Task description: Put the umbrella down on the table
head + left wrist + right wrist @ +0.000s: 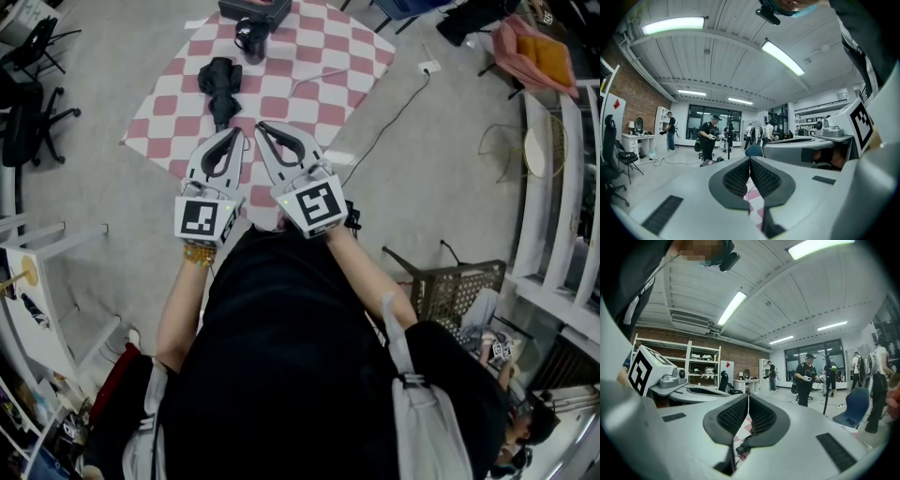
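Observation:
A black folded umbrella (220, 84) lies on the table under a red-and-white checked cloth (319, 52), toward its left side. My two grippers hover side by side over the table's near edge, just short of the umbrella. The left gripper (241, 132) is shut with nothing between its pads (740, 178). The right gripper (262, 126) is also shut and empty, as the right gripper view (748, 398) shows. Each gripper view catches the other gripper at its side: the right one (834, 136), the left one (663, 378).
A black cup-like thing (251, 37) and a dark case (255, 9) stand at the table's far end. A cable (389, 117) runs over the floor at the right, near a wire basket (459, 286). Office chairs (28, 94) stand left. Several people (708, 136) stand farther off.

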A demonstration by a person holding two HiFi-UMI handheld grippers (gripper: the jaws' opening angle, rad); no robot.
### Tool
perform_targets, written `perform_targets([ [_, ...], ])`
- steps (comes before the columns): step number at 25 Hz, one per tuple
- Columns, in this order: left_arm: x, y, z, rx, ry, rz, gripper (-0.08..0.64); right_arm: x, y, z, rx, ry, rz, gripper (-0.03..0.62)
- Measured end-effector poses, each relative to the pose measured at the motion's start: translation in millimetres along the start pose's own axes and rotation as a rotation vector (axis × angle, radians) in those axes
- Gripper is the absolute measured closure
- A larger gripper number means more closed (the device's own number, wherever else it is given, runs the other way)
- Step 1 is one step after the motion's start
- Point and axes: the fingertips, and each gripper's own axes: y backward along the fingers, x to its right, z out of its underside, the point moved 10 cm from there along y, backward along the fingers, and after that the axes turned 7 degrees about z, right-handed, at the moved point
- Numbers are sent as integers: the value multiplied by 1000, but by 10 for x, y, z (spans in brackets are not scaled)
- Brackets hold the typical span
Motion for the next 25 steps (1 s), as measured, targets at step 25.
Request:
perform_targets([
  [25, -61, 208, 431, -51, 6, -40, 545, -362, -27, 416, -107, -21, -37, 575],
])
